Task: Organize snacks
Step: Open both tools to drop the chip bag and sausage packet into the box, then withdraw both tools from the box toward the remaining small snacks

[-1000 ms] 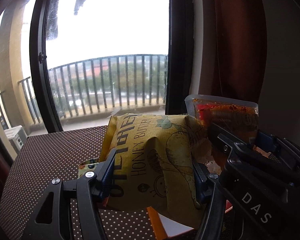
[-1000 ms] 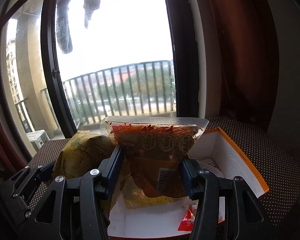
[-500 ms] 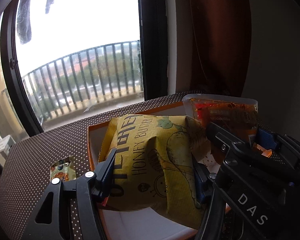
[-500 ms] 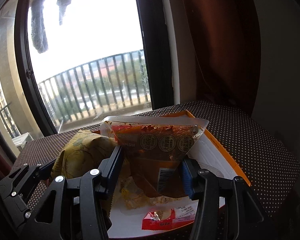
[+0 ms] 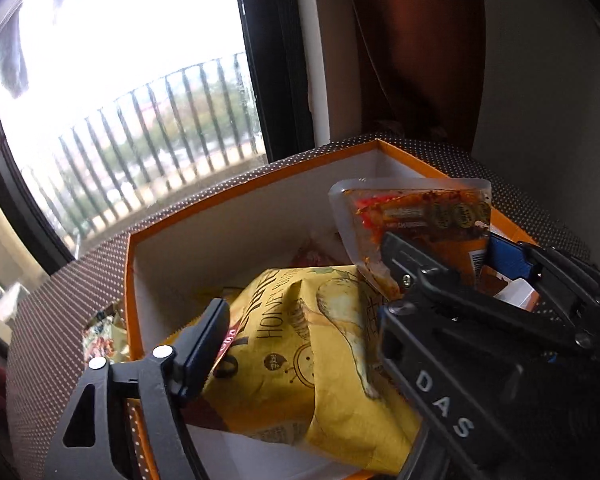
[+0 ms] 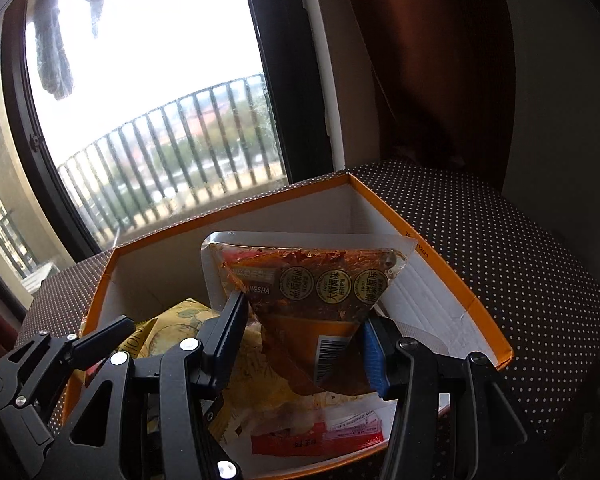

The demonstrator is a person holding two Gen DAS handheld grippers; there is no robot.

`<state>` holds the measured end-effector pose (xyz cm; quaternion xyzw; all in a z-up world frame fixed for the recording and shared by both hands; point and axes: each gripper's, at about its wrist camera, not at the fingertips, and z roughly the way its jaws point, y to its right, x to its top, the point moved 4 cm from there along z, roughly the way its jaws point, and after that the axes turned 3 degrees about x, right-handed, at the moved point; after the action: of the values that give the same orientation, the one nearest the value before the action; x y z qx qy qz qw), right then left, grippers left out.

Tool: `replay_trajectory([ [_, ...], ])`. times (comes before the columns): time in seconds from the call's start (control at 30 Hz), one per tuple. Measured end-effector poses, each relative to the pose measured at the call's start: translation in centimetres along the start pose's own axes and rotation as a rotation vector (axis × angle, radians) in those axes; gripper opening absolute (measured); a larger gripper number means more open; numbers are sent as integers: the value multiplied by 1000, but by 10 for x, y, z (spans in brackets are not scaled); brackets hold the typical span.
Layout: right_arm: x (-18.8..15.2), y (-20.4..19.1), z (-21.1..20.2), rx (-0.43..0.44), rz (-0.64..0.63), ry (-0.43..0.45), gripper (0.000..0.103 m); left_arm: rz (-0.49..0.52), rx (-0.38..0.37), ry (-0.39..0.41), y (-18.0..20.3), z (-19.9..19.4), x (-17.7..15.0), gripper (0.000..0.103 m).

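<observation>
Left gripper: my fingers look closed on the yellow bag; only the left pad shows, the right one is hidden behind the other tool, so I judge the grip from how the bag hangs.
Right gripper: I have the jaws pinched on the red pouch at its narrow lower end, wide sealed end up.
Box: orange rim, white inside, filling the middle of both views; a few packets already lie on its floor at lower centre of the right view.
Key relation: both packs sit inside the box outline, below its rim line, the bag to the left of the pouch.
Long axis: the pouch stands upright; the bag leans toward the lower right of the left view.
Nearer hand: I judge the right one, its pouch close to the right wall.
Loose packet: outside the box, at its left wall.
</observation>
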<state>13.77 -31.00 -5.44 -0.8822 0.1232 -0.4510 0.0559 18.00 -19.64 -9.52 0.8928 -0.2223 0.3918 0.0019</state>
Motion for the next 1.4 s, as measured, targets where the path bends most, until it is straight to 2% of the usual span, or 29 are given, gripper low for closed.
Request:
replay_trajectory([
  [0.33, 5, -2, 14, 28, 21, -23, 59, -10, 17, -10, -10, 8, 5, 87],
  [0.4, 6, -2, 22, 34, 40, -48, 75, -18, 4, -19, -11, 10, 6, 88],
  [0.5, 3, 0, 24, 50, 63, -60, 86, -19, 1, -20, -11, 10, 4, 89],
  [0.63, -3, 4, 18, 26, 62, -70, 88, -32, -16, -20, -11, 6, 1, 89],
  [0.8, -8, 1, -1, -12, 32, -21, 91, -42, -27, -1, -10, -7, -5, 90],
  [1.0, -14, -3, -18, -8, 22, -9, 91, -47, -20, 38, -11, -24, -10, 94],
  [1.4, -18, -28, -48, -6, -20, 25, 91, -67, -8, 101, -28, -59, -21, 96],
])
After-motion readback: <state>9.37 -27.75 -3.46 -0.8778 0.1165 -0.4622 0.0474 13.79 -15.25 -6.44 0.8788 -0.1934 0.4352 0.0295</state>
